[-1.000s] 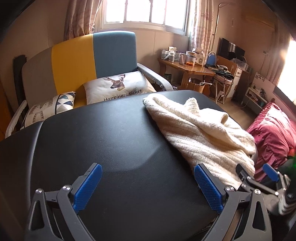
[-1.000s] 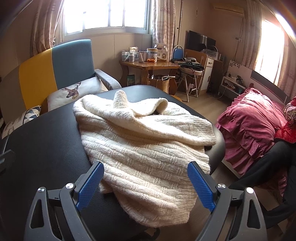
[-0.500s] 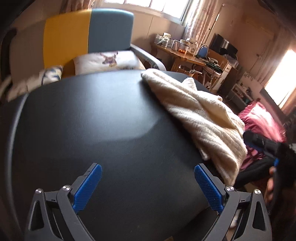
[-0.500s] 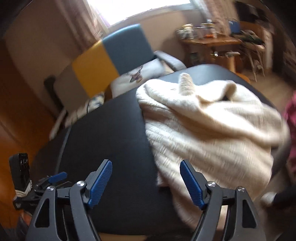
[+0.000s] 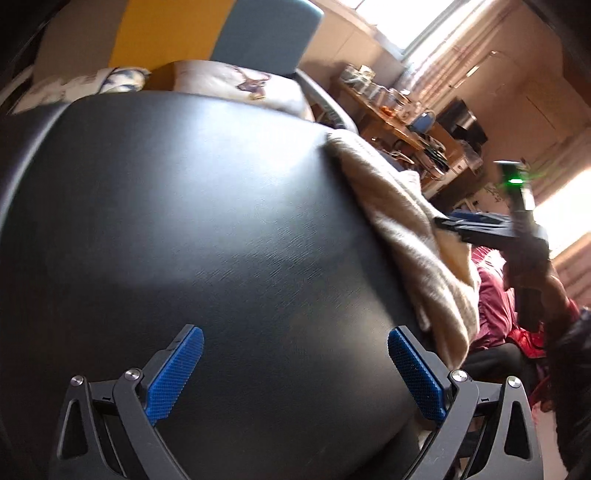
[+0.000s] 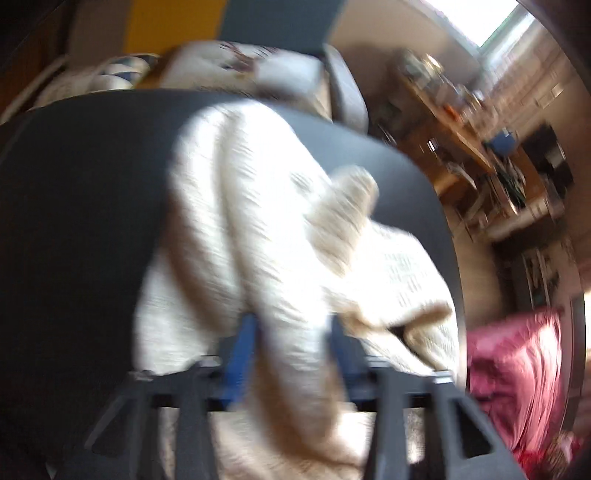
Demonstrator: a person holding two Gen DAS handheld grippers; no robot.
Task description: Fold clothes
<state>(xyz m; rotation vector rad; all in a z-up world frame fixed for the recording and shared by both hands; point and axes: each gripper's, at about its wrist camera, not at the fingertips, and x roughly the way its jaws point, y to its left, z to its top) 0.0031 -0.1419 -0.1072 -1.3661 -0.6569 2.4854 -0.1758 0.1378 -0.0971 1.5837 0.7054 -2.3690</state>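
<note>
The left wrist view looked down over a wide bare stretch of the black counter (image 5: 207, 229), and there the left gripper (image 5: 295, 373) stood released, its blue pads spread wide with only the dark surface between them. The cream knitted sweater (image 5: 413, 236) showed in that view as a narrow strip along the counter's right edge, its near end hanging over the rim. Past it the right gripper (image 5: 476, 223) appeared side-on, reaching in at the sweater's far side, with a green light above it.

The right wrist view, heavily blurred, gave what the other could not: the sweater (image 6: 258, 206) seen broadly, bunched in thick folds, its long axis running from the gripper up and away across the counter (image 6: 74, 192) toward the striped chair (image 6: 273, 18). The right gripper (image 6: 291, 354) was closing, a ridge of the knit rising between its blue pads; whether they already pressed it could not be told.
</note>
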